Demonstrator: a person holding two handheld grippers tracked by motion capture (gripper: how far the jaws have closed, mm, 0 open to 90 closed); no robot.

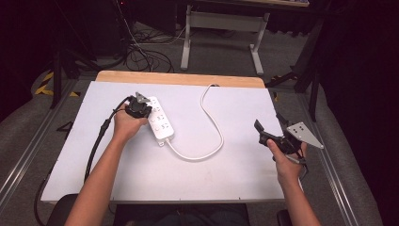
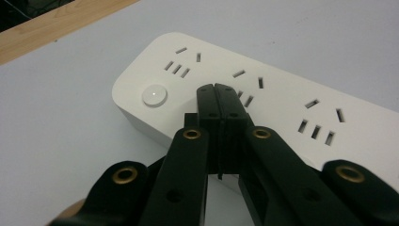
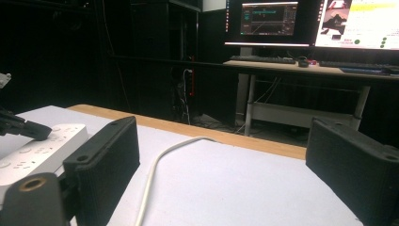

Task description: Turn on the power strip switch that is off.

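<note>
A white power strip [image 1: 159, 120] lies on the white desk [image 1: 141, 165], left of the middle, running from near the far edge toward the person. Its white cable [image 1: 214, 127] leaves the near end, loops out to the right and curves back to the desk's far wooden edge.

The left gripper [image 1: 139, 109] is held over the far end of the power strip. In the left gripper view its jaws are pressed together with nothing between them, and their joined tip [image 2: 217, 89] sits on or just above the top face of the strip [image 2: 282, 108], between the first and second groups of socket slots and just beside the round white button [image 2: 155, 95]; whether the tip actually touches the plastic is hard to tell.

The right gripper [image 1: 273, 127] is held near the desk's right edge, well apart from the strip. Its jaws stand wide open and empty, and the right gripper view looks between them across the desk at the cable [image 3: 155, 179] and the strip's end [image 3: 33, 150].
</note>
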